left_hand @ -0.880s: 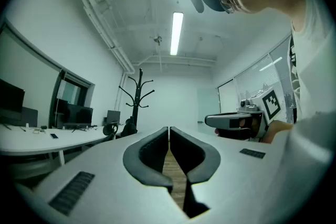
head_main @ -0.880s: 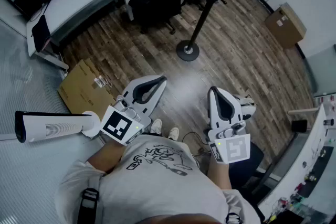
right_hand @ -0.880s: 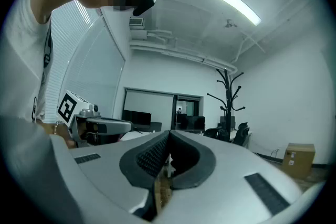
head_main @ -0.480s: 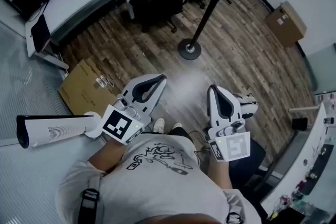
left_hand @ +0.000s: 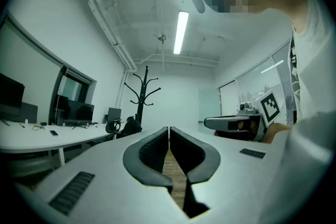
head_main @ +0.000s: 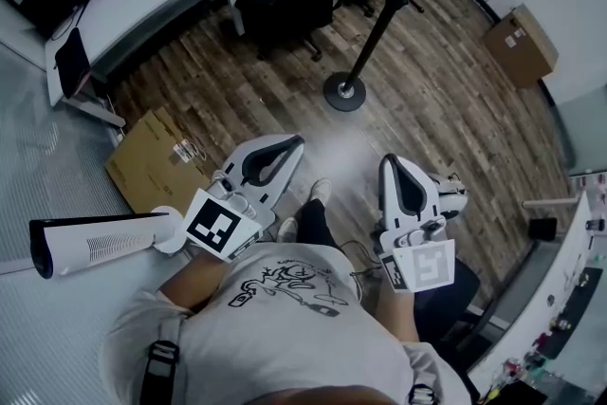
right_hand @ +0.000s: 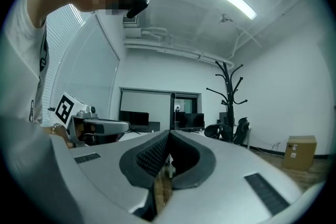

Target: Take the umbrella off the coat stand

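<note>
One foot (head_main: 321,191) has advanced toward the coat stand (head_main: 375,28), still well apart; left tongs (head_main: 296,143) and right tongs (head_main: 389,162) are closed and empty, so this is judged approach only.

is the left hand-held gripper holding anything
No, the left hand-held gripper has its jaws shut together with nothing between them.

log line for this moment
left gripper: shut, empty | right gripper: shut, empty | coat stand: ahead, untouched | grasp: not yet begun

No legible text or labels.
</note>
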The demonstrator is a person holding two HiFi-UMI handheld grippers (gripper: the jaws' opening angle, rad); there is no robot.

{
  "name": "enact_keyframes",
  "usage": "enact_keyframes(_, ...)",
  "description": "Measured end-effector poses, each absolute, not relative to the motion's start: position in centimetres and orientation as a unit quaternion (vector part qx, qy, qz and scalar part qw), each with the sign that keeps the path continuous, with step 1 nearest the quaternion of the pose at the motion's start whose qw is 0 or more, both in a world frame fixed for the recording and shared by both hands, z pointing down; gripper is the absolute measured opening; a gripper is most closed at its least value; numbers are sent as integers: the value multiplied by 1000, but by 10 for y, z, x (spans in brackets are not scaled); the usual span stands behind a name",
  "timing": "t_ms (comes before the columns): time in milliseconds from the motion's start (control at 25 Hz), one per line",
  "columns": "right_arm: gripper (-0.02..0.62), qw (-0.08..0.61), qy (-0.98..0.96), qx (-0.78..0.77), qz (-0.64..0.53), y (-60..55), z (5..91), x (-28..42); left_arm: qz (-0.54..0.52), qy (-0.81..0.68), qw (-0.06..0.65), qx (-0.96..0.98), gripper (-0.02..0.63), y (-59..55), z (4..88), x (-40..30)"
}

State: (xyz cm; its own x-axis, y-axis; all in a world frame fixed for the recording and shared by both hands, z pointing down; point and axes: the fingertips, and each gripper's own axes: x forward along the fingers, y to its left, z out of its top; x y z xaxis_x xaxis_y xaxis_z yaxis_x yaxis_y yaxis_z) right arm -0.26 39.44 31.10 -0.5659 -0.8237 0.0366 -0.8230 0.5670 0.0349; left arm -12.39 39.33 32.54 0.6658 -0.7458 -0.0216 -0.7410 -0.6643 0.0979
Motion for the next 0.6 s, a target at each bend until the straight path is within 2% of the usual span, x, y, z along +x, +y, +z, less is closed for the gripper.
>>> enact_keyframes(600, 9, 14, -883, 470, 0, 285, 313, 44, -23, -400, 33, 915, 28, 283, 323, -79)
